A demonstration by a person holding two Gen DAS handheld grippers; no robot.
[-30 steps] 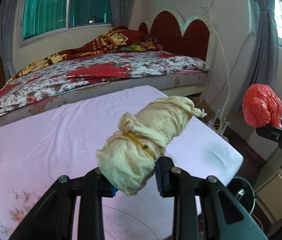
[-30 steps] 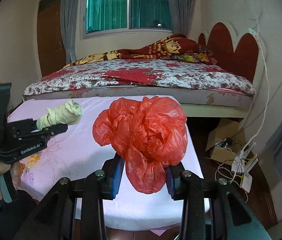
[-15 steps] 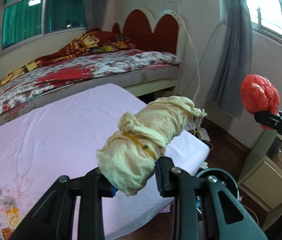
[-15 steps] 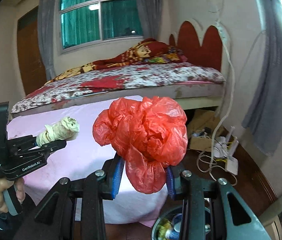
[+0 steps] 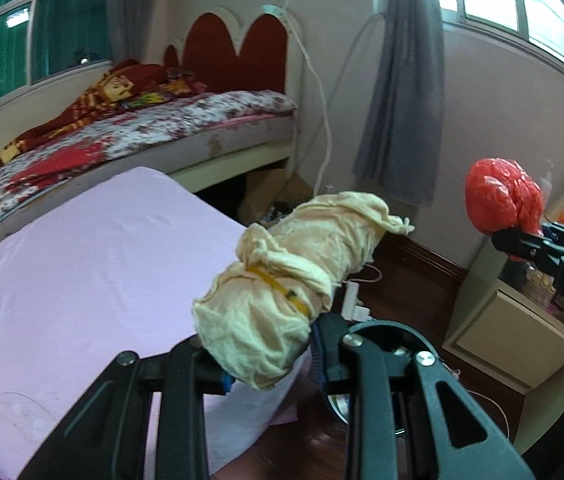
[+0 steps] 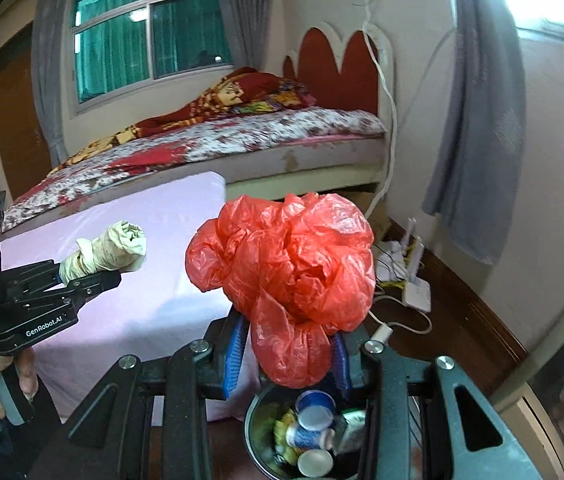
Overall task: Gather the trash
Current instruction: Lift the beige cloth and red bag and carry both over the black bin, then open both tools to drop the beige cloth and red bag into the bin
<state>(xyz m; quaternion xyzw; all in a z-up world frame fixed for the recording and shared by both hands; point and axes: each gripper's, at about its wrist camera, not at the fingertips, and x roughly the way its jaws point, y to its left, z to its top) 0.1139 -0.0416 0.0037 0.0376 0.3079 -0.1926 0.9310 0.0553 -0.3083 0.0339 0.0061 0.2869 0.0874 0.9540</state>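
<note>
Beside the pink mattress (image 6: 130,280) we have both pieces of trash in hand but not yet binned. Our left hand-held gripper (image 5: 270,360) is clamped on the cream cloth bundle tied with a yellow band (image 5: 297,280); our right hand-held gripper (image 6: 287,354) pinches the crumpled red plastic bag (image 6: 285,280), hanging just above the round dark bin of cups (image 6: 309,440). Dropping both remains.
</note>
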